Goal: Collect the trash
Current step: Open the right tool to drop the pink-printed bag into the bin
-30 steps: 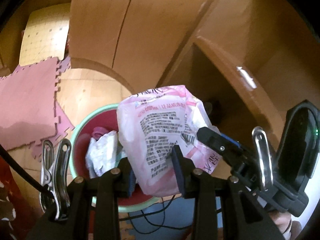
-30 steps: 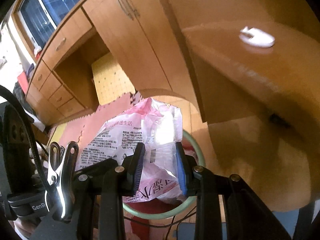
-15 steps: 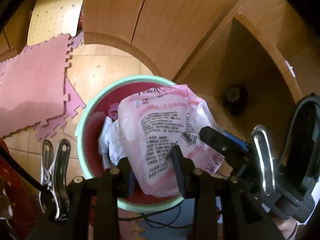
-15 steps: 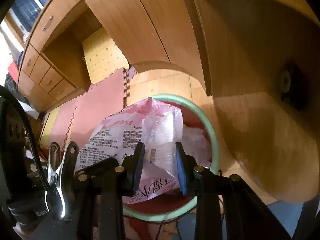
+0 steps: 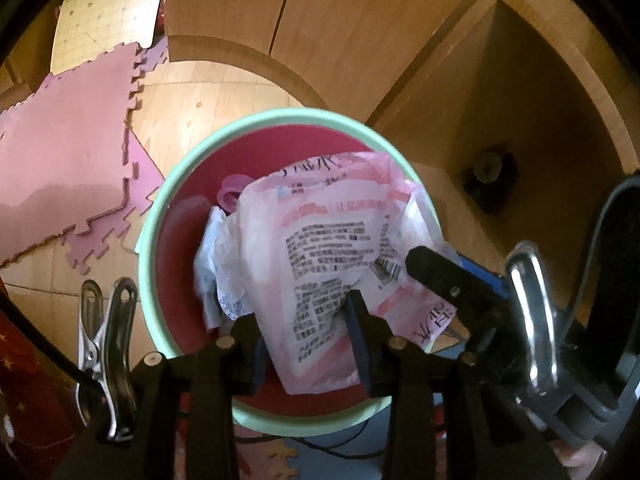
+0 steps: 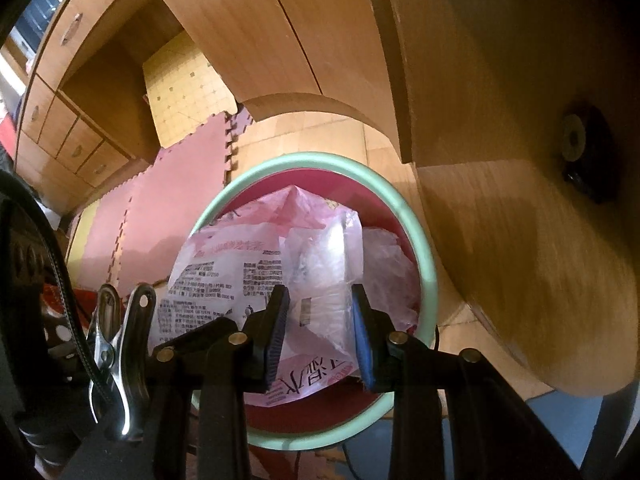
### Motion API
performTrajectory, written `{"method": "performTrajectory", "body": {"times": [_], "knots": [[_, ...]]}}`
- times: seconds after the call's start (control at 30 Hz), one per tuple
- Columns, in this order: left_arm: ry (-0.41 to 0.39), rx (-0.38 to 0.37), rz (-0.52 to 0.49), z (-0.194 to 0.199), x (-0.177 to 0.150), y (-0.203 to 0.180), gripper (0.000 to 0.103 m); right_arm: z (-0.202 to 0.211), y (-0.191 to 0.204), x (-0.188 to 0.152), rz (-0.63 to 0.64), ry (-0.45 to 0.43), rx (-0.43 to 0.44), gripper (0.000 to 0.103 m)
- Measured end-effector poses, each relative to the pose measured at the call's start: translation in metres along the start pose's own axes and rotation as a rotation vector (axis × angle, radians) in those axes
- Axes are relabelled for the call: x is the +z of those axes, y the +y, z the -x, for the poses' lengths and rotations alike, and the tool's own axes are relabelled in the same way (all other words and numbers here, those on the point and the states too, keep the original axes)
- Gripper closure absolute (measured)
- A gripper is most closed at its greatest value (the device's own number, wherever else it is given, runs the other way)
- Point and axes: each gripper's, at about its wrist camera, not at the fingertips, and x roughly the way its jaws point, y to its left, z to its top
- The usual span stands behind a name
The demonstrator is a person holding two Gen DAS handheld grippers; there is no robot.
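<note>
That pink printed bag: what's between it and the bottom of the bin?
Crumpled white paper and a pink ring lie under the bag inside the bin, per the left wrist view.

Warm, yellowish light fills a room fitted out in honey-coloured wood. A tall wooden cabinet [image 5: 280, 28] with flat doors rises behind, its curved plinth meeting a pale wood-plank floor [image 5: 208, 104]. Pink interlocking foam mats [image 5: 68, 128] cover the floor to the left, their toothed edges showing, and a yellow mat with a dotted grid [image 6: 188, 92] lies in a recess further back. In the right wrist view, a built-in unit with handled drawers [image 6: 72, 148] stands at the left, and a sliver of window [image 6: 36, 12] shows bluish above it. A dark round fitting [image 6: 580, 148] sits on a wooden panel at right.
</note>
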Motion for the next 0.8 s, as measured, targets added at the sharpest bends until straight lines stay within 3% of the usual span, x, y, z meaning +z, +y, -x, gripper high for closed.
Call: {"method": "performTrajectory", "body": {"times": [0.43,0.8], "knots": [[0.012,0.03,0.014,0.012,0.0,0.001,0.04,0.01,-0.006,0.004,-0.014,-0.015,0.011,0.066],[-0.044,0.025,-0.004,0.046,-0.001,-0.008,0.035,0.039,0.0,0.002,0.03,-0.073,0.029,0.058]]}}
